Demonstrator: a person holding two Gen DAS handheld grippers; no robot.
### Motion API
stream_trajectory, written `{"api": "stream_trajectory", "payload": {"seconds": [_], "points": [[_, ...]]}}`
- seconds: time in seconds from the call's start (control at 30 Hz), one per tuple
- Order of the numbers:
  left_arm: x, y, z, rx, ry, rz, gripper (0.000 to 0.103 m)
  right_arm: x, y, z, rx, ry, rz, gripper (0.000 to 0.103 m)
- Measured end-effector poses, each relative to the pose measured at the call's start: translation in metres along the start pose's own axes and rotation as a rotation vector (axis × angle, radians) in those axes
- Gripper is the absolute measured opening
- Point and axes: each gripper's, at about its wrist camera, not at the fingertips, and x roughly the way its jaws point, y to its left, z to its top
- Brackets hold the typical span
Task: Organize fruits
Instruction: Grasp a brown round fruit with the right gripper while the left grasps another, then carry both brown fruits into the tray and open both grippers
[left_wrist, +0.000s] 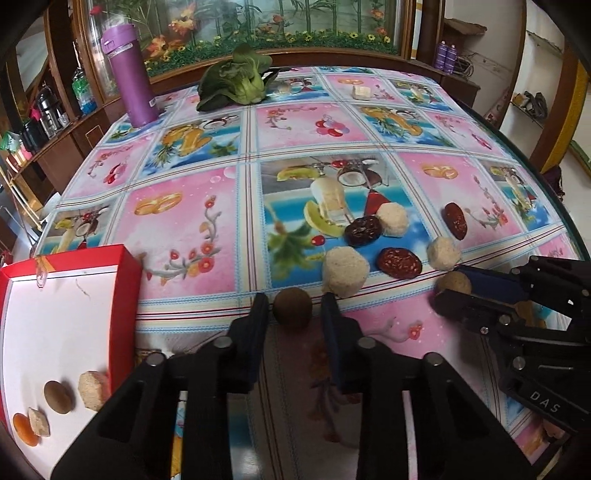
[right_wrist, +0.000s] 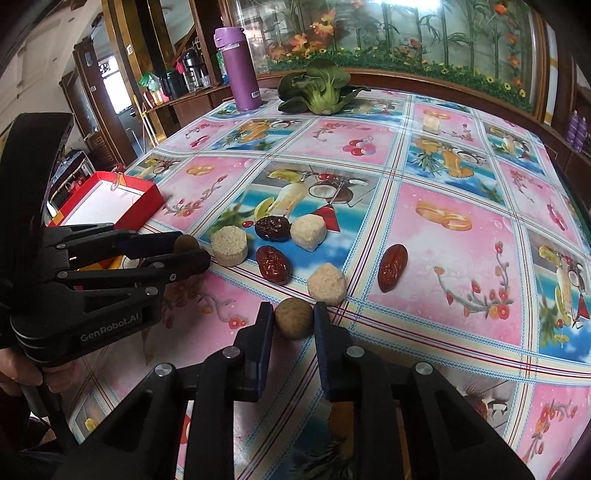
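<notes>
In the left wrist view my left gripper straddles a dark brown round fruit on the tablecloth, with a thin gap showing on each side. My right gripper is shut on a lighter brown round fruit. It also shows at the right edge of the left wrist view, right gripper. Beyond both lie beige round cakes and wrinkled red dates. A red box at the left holds several pieces, among them an orange one.
A purple bottle and a leafy green vegetable stand at the far side of the table, with a small pale cube to the right. The table edge curves at the right. A hand holds the left gripper.
</notes>
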Motion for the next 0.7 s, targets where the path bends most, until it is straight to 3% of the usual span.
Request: {"api": "stream_trajectory", "payload": {"seconds": [0.1, 0.33, 0.7], "points": [[-0.002, -0.001, -0.002, -0.003, -0.004, 0.001, 0.022, -0.001, 0.0, 0.0, 0.004, -0.003, 0.004, 0.02], [-0.037, 0.008, -0.014, -0.054, -0.07, -0.014, 0.022, -0.016, -0.001, 0.002, 0.008, -0.093, 0.019, 0.02], [-0.101, 0.049, -0.055, -0.152, -0.17, 0.028, 0.022, -0.021, -0.033, 0.009, 0.137, -0.169, -0.089, 0.02]]}}
